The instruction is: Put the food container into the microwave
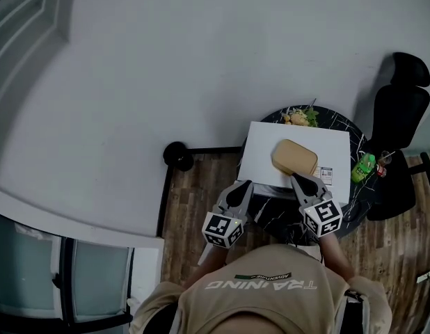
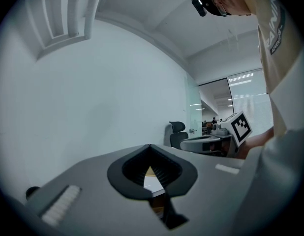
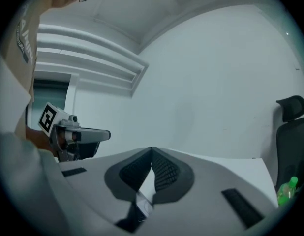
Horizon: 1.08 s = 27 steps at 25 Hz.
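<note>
- Pale wall (image 1: 201, 61) fills the upper part of the head view, and wood-plank floor (image 1: 194, 207) runs beneath it. I look steeply down on both.
- Far left: a glass door (image 1: 97, 284) in a dark frame, at the lower corner.
- Left of centre: a small round black object (image 1: 178, 156) sits on the floor against the wall.
- Left gripper (image 1: 243, 186): its own view shows the jaws clenched tip to tip with nothing caught between them. It hangs just off the near left corner of the microwave.
- Centre: the white microwave (image 1: 271, 141), seen from above, stands on a round black marble table (image 1: 360, 195).
- Food container (image 1: 295, 157): tan, lidded, lying on top of the microwave towards its near edge.
- Right gripper (image 1: 299, 179): jaws pressed together and empty in its own view. The tip is just beside the container's near edge, and I cannot tell whether it touches.
- Behind the microwave: a plate of salad (image 1: 300, 117) on the table's far rim.
- Right: a green bottle (image 1: 363, 167) stands on the table beside the microwave.
- Far right: a black office chair (image 1: 399, 117).
</note>
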Available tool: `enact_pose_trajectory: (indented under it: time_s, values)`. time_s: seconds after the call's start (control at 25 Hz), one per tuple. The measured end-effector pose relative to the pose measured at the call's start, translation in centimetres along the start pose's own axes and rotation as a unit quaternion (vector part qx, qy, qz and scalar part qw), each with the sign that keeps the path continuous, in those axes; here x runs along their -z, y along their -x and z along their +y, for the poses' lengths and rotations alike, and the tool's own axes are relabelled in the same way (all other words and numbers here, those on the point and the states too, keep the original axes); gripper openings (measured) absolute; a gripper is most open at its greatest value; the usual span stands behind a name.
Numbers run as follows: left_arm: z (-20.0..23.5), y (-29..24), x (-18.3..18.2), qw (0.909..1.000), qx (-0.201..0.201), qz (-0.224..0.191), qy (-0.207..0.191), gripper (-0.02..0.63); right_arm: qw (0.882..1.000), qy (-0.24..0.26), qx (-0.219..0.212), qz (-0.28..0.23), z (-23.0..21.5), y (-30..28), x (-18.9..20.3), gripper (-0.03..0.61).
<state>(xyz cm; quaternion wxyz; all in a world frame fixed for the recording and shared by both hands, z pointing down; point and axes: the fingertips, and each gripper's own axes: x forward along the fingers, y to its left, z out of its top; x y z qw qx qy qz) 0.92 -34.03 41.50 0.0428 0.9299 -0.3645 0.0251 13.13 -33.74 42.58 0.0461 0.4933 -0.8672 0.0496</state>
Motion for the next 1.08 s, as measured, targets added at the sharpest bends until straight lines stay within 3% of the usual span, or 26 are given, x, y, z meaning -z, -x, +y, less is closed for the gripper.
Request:
enact_pose_trajectory:
  time_s: [0.16, 0.4, 0.64, 0.84, 1.08]
  values:
    - [-0.4, -0.3, 0.0, 1.0000, 0.003, 0.002, -0.003, 0.003, 1.000, -0.008, -0.005, 0.007, -0.1, 0.3, 0.4, 0.009]
    - [-1.6, 0.2, 1.9, 0.9992, 0.010, 0.039, -0.001, 0.003, 1.000, -0.008, -0.007, 0.010, 0.4, 0.6, 0.6, 0.009]
    - [-2.1, 1.3, 1.3, 0.9995, -0.001, 0.032, -0.005, 0.003, 1.000, -0.008, -0.021, 0.013, 0.9, 0.6, 1.4, 0.009]
    - [-1.2, 1.2, -0.1, 0.9995, -0.015, 0.006, 0.026, 0.003, 1.000, 0.001, -0.026, 0.014, 1.7, -0.4, 1.3, 0.009]
    - [-1.9, 0.7, -1.1, 0.9998, 0.008, 0.004, -0.015, 0.003, 1.000, 0.006, -0.029, 0.001, 2.9, -0.7, 0.7, 0.009]
